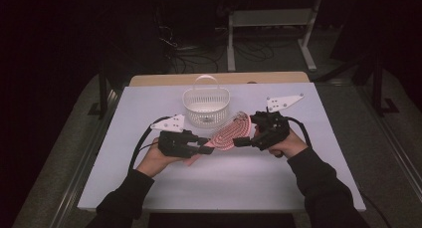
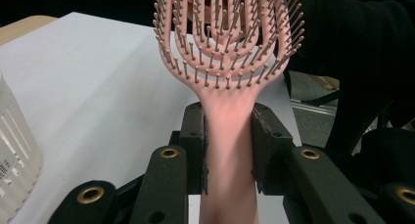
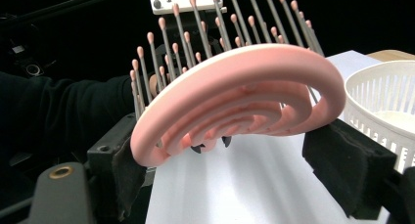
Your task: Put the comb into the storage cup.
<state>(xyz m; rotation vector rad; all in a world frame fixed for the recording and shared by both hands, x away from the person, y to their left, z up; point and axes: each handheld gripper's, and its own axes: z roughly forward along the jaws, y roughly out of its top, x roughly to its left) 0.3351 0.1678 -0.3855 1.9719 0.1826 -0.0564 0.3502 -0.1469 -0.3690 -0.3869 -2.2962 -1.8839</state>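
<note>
Left tongs (image 2: 228, 150) clamp the handle of the pink hairbrush (image 1: 230, 131), holding it above the surface just at 6 o'clock of the white basket (image 1: 206, 106), while right tongs (image 3: 254, 168) bracket its head, not visibly closed, apparently to steady it.

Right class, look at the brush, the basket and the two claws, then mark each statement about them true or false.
1. The left claw is shut on the pink hairbrush by its handle. True.
2. The brush lies inside the white basket. False: it is held in front of the basket, outside it.
3. The right claw is at the brush's head end. True.
4. The basket is full of brushes. False: nothing can be seen in it.
</note>
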